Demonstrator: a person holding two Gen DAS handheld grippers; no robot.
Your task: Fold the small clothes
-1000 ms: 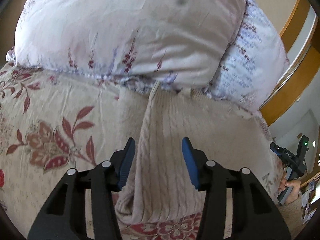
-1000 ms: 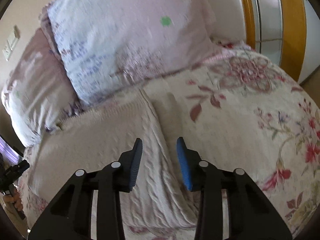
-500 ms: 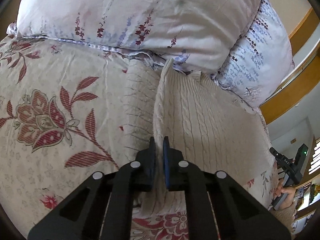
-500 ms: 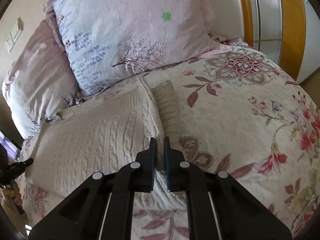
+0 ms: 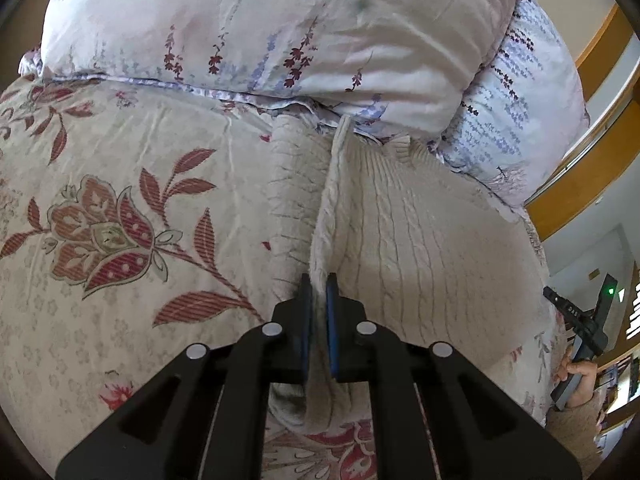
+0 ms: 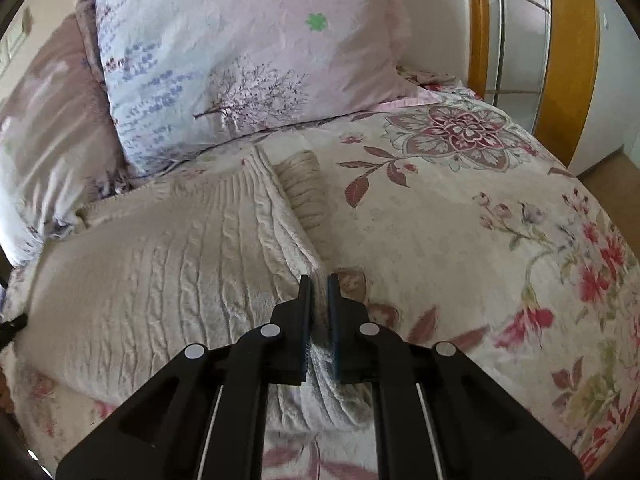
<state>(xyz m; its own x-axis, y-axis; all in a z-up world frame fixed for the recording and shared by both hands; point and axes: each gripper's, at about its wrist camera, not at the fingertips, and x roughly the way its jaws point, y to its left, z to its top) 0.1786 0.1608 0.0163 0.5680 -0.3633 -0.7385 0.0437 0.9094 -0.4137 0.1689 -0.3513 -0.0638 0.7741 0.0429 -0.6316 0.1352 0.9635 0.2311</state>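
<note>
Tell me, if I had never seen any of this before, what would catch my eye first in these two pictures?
Probably the cream cable-knit sweater spread on the floral bedspread, with the left gripper and the right gripper each shut on a pinched ridge along its opposite sides. Behind it, two big pale printed pillows lean at the head of the bed.

the left tool [image 5: 319, 286] is held pointing steeply downward, its blue pads pressed together on a ridge of the knitted sweater [image 5: 420, 248]. the right tool [image 6: 319, 286] is likewise tilted downward, its jaws clamped on the opposite edge of that fabric. in the left view, the right hand [image 5: 578, 376] is seen wrapped around its handle.
</note>
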